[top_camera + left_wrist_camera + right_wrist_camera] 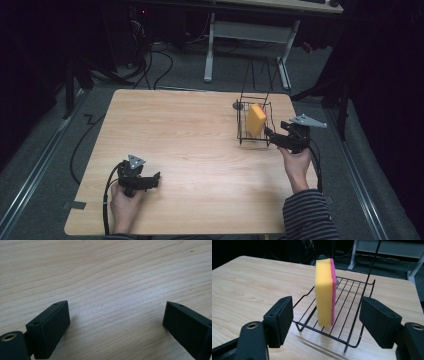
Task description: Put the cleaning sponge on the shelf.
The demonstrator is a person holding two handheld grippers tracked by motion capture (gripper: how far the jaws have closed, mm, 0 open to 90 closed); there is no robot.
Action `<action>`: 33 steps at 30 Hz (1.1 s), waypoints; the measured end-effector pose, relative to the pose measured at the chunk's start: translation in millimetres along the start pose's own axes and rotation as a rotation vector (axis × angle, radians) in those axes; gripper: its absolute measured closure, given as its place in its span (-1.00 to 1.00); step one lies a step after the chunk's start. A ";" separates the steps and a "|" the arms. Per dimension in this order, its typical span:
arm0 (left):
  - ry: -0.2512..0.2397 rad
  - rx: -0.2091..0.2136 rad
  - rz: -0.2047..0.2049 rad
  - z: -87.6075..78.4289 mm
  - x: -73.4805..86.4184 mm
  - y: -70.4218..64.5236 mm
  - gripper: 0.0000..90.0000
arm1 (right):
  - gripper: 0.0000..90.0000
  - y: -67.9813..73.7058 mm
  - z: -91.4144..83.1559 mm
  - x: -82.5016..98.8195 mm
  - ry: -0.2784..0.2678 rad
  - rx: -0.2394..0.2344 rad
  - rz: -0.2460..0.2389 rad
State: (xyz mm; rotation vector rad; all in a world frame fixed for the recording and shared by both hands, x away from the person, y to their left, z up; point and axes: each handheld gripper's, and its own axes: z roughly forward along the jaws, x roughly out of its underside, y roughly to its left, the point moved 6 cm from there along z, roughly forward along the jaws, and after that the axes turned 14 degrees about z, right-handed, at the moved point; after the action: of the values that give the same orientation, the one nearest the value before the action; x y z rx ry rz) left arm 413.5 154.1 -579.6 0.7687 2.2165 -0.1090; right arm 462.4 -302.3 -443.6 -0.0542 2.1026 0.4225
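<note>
While the right gripper (325, 322) holds its jaws wide apart with nothing between them, a yellow and pink sponge (325, 293) stands on edge just ahead of them, long axis upright, in a black wire basket (359, 315). The left gripper (150, 181), jaws also open and empty, rests well apart over the wooden table (190, 145), so the right hand is nearer.

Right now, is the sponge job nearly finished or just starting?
It looks nearly finished. The yellow and pink sponge already stands on edge in the black wire basket. The right gripper sits just outside the basket, jaws open, gripping nothing. The left gripper is open over bare table. Probably only pulling away is left.
</note>
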 end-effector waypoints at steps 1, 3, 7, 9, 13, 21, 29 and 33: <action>0.000 0.000 0.000 0.0 0.0 0.0 -0.83 | -0.38 0.2 -2.6 -0.7 -0.004 -0.004 0.005; 0.000 0.000 0.000 0.0 0.0 0.0 -0.83 | -0.37 1.0 -7.5 -2.5 -0.015 -0.014 0.004; 0.000 0.000 0.000 0.0 0.0 0.0 -0.83 | -0.36 2.9 -14.7 -3.2 -0.023 -0.025 -0.005; 0.000 0.000 0.000 0.0 0.0 0.0 -0.83 | -0.34 3.2 -20.6 -2.4 -0.034 -0.032 -0.001; 0.000 0.000 0.000 0.0 0.0 0.0 -0.83 | -0.33 0.3 -27.7 2.2 -0.047 -0.042 0.018; 0.000 0.000 0.000 0.0 0.0 0.0 -0.83 | -0.27 -2.6 -41.7 7.2 -0.069 -0.051 0.031; 0.000 0.000 0.000 0.0 0.0 0.0 -0.83 | -0.26 -7.3 -55.0 12.6 -0.087 -0.050 0.039; 0.000 0.000 0.000 0.0 0.0 0.0 -0.83 | -0.25 -7.2 -64.2 17.3 -0.093 -0.055 0.038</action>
State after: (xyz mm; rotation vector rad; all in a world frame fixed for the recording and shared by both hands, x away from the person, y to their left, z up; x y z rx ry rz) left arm 413.5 154.1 -579.6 0.7689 2.2166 -0.1082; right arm 402.2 -327.3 -429.0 -0.0256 2.0035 0.4967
